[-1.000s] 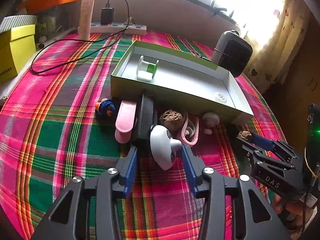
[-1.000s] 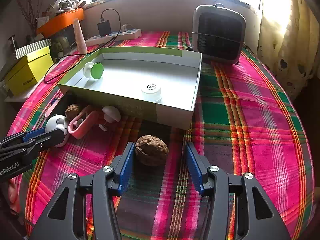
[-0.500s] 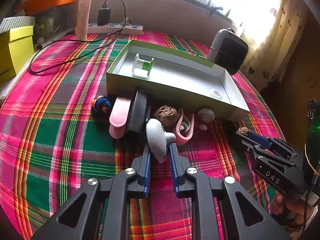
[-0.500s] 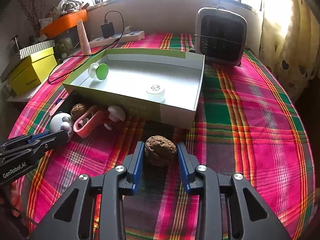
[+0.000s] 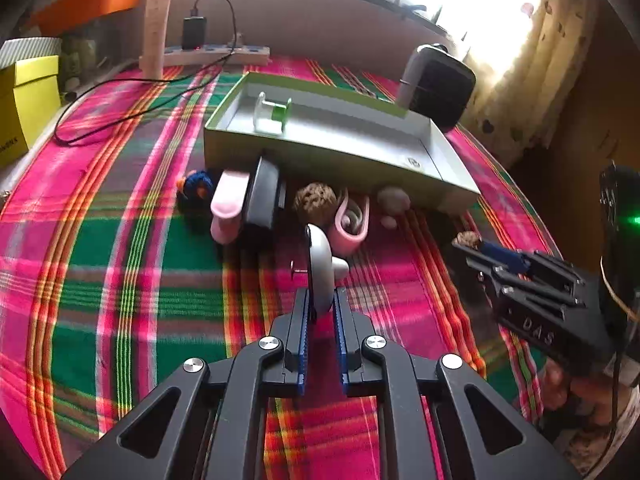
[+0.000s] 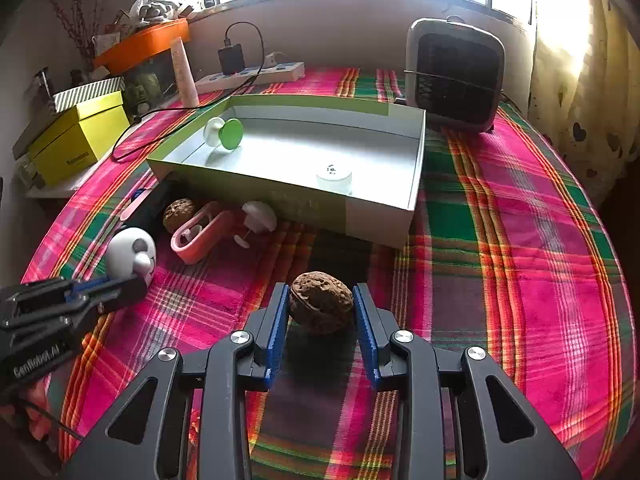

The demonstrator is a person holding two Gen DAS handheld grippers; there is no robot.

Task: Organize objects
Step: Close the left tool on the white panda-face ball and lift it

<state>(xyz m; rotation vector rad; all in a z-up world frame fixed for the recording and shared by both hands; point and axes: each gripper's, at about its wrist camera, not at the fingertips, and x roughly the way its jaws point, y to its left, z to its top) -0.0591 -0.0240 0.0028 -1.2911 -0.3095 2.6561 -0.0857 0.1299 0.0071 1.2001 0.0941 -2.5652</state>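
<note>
Walnut (image 6: 320,303) sits on the plaid tablecloth (image 6: 520,240) just in front of the open box (image 6: 416,168), pinched between the blue pads of the right gripper (image 6: 321,308); its jaws just closed in on it. Left gripper (image 5: 320,308) is clamped on the edge of a white round toy (image 5: 320,268), lying on the cloth near a second walnut (image 5: 315,204), a pink clip (image 5: 352,224) and a pink flat piece (image 5: 229,204). Inside the box: a green-and-white spool (image 6: 223,134) in the far left corner, a small white cap (image 6: 334,176) near the front wall. A small heater (image 6: 454,76) stands behind the box on the desk.
</note>
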